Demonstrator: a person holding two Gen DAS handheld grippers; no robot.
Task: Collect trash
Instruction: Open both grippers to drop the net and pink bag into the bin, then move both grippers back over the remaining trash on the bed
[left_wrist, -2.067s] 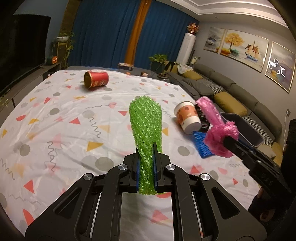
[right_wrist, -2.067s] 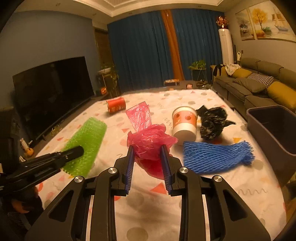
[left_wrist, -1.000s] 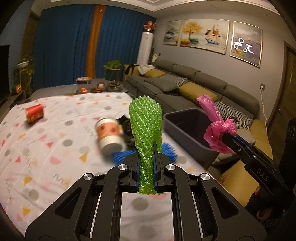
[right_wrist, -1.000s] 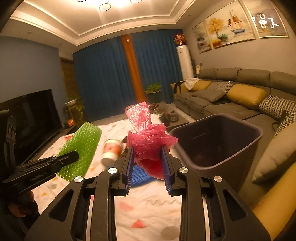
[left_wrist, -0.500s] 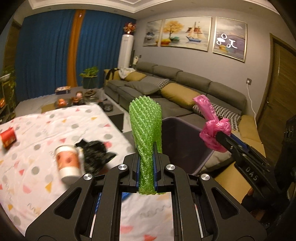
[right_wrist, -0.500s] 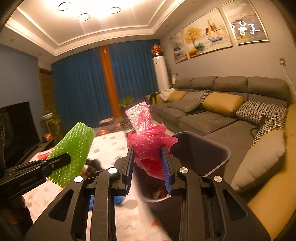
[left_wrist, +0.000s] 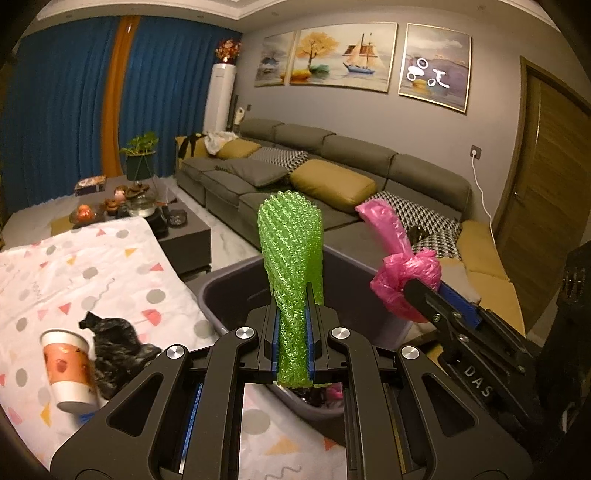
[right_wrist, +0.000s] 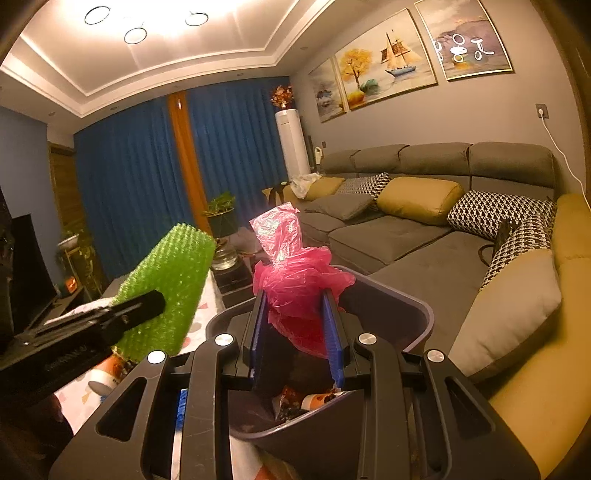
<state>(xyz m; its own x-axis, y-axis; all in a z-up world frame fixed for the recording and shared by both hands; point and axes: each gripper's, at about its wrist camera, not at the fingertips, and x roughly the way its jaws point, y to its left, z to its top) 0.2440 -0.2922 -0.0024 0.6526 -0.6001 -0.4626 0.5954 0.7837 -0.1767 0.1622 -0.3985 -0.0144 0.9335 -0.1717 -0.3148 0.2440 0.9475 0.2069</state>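
My left gripper (left_wrist: 292, 314) is shut on a green foam net sleeve (left_wrist: 290, 251) that stands upright from its jaws, over the near rim of a dark purple bin (left_wrist: 218, 291). My right gripper (right_wrist: 296, 301) is shut on a crumpled pink plastic bag (right_wrist: 295, 273), held above the open bin (right_wrist: 421, 314), which has some trash at its bottom. In the left wrist view the right gripper (left_wrist: 410, 286) comes in from the right with the pink bag (left_wrist: 402, 269). In the right wrist view the left gripper (right_wrist: 157, 297) shows at the left with the green sleeve (right_wrist: 173, 280).
A patterned white cloth (left_wrist: 74, 273) covers the surface at left, with a paper cup (left_wrist: 68, 369) on its side and a black plastic bag (left_wrist: 114, 343) beside it. A grey sofa with yellow cushions (right_wrist: 417, 199) runs behind the bin. A dark coffee table (left_wrist: 184, 236) stands beyond.
Both grippers have swung right from the cloth to the bin, keeping their loads. The bin now lies right under both; the cup and black bag have slid to the left edge.
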